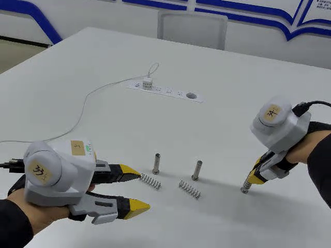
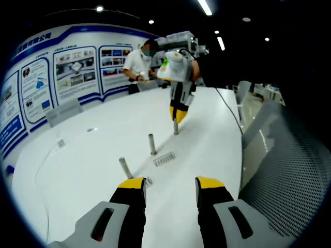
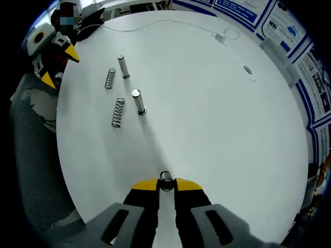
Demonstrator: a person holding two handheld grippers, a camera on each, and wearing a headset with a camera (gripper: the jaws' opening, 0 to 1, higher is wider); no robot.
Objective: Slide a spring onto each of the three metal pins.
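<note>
Two bare metal pins (image 1: 156, 164) (image 1: 197, 170) stand upright on the white table (image 1: 217, 129). A loose spring (image 1: 150, 181) lies beside the first pin, and another spring (image 1: 189, 189) lies beside the second. A third pin (image 1: 245, 186) at the right carries a spring, and my right gripper (image 1: 253, 179) is shut on that spring from above. In the right gripper view the spring top (image 3: 165, 181) sits between the yellow tips of my right gripper (image 3: 166, 185). My left gripper (image 1: 135, 190) is open and holds nothing, just left of the first loose spring; in the left gripper view the left gripper (image 2: 170, 183) faces the pins.
A recessed socket strip (image 1: 165, 91) with a white plug (image 1: 147, 82) and its cable lies mid-table. A grey chair (image 1: 191, 28) stands at the far edge. In the left gripper view a person (image 2: 139, 64) stands behind the table and a mesh chair back (image 2: 279, 170) is at the right.
</note>
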